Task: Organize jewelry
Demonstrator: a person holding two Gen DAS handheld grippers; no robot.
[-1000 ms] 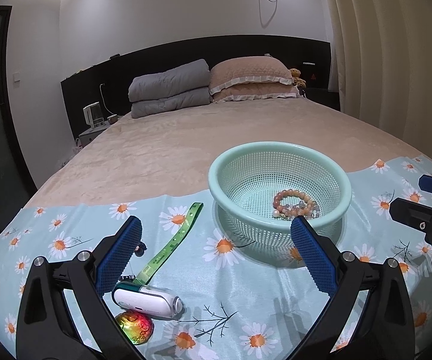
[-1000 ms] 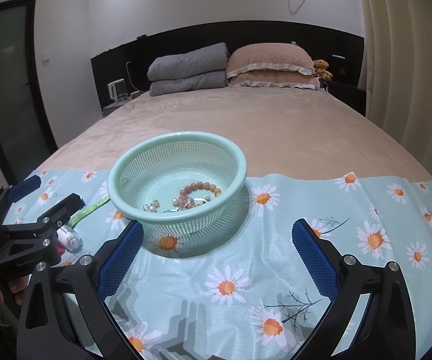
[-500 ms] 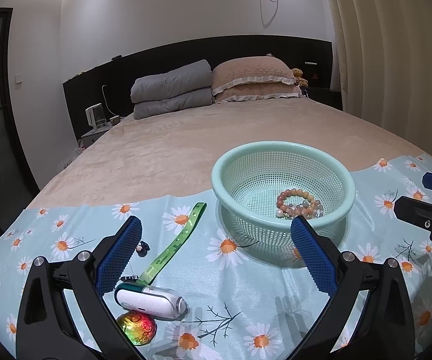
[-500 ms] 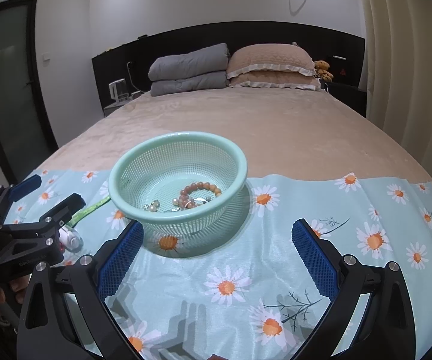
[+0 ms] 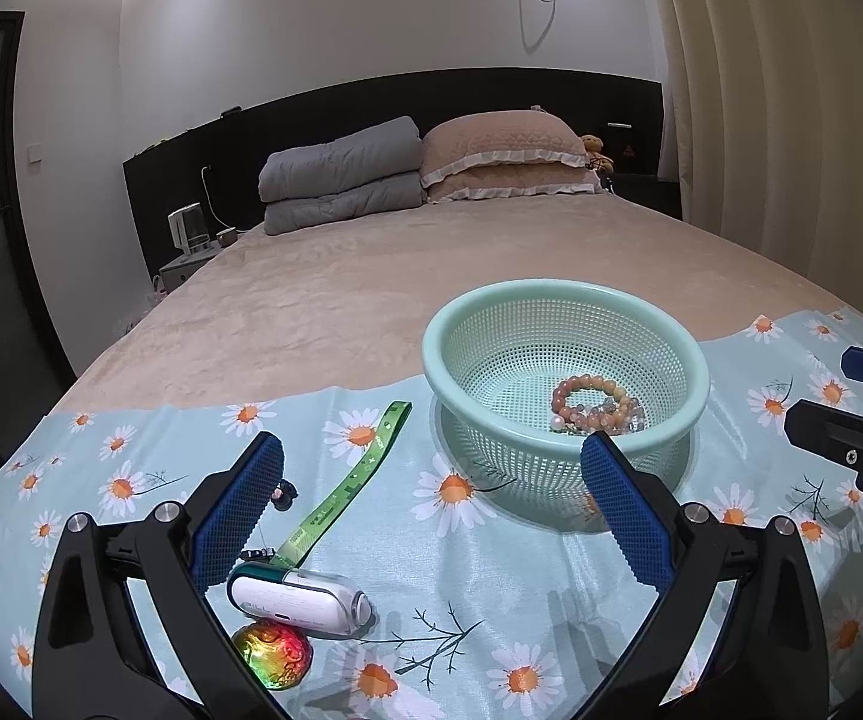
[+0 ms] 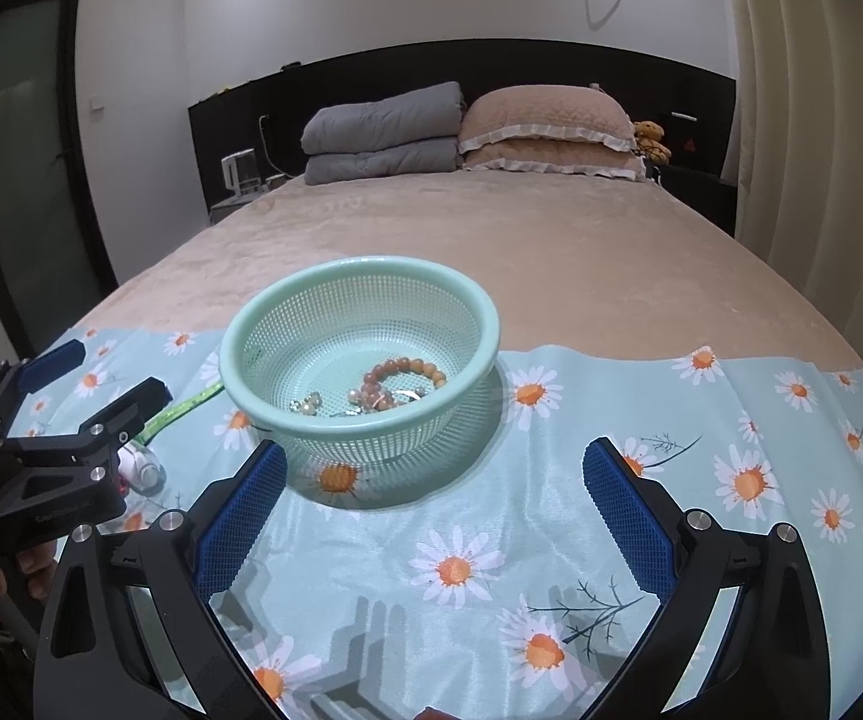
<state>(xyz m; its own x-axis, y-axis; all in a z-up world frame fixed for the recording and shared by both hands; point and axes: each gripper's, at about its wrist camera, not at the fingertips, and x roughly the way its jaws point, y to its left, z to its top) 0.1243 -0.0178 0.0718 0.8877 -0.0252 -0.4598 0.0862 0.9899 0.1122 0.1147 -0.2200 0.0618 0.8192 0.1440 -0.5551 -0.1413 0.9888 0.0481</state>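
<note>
Left wrist view: the left claw is spread wide and empty above the daisy cloth, with a white case, shiny ball and green strap near it. Right wrist view: the right claw gapes empty too, just short of the mint basket holding the bead bracelets; only here does a small silvery piece show in it

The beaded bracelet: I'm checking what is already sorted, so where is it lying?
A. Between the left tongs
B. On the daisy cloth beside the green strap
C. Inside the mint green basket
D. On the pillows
C: the beaded bracelet lies on the mesh floor of the mint green basket with other small jewelry, while the left tongs are open and hold nothing.
</note>
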